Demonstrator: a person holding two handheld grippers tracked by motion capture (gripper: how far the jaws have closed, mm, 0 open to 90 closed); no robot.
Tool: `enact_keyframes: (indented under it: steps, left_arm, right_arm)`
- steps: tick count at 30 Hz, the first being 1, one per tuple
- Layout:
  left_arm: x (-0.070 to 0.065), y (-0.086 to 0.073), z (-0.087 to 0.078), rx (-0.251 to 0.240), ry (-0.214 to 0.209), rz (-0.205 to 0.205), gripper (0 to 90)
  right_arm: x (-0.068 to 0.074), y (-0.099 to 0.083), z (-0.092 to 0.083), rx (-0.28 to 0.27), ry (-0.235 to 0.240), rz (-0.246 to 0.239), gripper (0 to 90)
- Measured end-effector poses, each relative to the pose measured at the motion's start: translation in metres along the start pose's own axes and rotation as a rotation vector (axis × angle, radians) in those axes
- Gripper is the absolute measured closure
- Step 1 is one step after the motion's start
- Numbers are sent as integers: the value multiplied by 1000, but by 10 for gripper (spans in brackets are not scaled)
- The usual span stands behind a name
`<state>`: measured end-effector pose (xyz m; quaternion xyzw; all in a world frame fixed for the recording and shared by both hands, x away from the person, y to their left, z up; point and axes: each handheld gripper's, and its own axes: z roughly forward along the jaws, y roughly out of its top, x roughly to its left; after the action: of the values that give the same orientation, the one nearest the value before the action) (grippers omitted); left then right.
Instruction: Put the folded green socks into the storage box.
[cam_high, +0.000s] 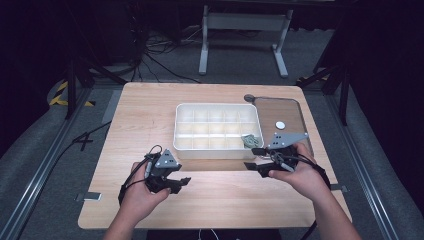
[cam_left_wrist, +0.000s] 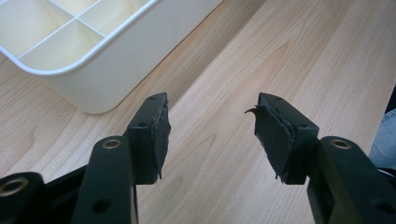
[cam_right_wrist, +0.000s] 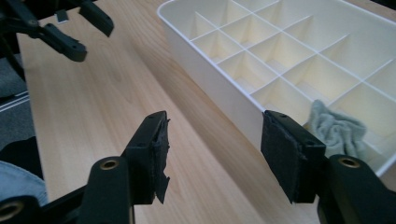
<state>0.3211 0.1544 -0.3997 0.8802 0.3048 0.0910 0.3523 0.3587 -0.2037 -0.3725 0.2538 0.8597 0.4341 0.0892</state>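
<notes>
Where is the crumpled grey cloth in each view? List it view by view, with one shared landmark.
High view: grey cloth in the white divided box's near-right corner compartment, just ahead of the right tool.
Left gripper view: not in it.
Right gripper view: cloth at right, behind the right-hand jaw.
Shared landmark: the white divided box.

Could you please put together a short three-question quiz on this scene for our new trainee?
1. True or false: the left gripper grips something.
2. Which compartment of the white plastic divided tray holds the crumpled grey-green cloth: A) front right corner, B) back left corner, C) centre?
3. What small object lies on the clear lid right of the tray?

Key: 1. False; both it and the right gripper are open and empty. 2. A. 3. A small round white disc.
</notes>
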Motion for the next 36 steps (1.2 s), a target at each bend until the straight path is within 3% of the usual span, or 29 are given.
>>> enact_keyframes:
  steps: [2,5,11,16,20,26,31,32,36]
  left_arm:
    - [-1,0,0,0,-3,3,456]
    - [0,1,0,1,-6,8,454]
    - [0,2,1,9,-10,15,451]
    - [0,2,3,27,-24,17,449]
    - [0,2,8,61,-33,29,448]
    - [-1,2,16,98,-54,51,446]
    - [-3,2,22,121,-61,61,439]
    - [-3,1,24,132,-70,52,436]
    - [-3,0,27,155,-73,63,432]
  right_arm:
    - [4,-4,-1,-7,20,-5,421]
    - [9,-13,-3,-52,50,36,419]
    - [12,-26,-1,-7,46,18,413]
    - [18,-31,7,48,7,-17,401]
    - [24,-37,16,81,39,-30,387]
    - [28,-48,30,138,49,-42,386]
    - [27,-57,37,126,25,-43,392]
    - [20,-63,40,114,2,-20,402]
    - [14,-72,42,99,-21,3,402]
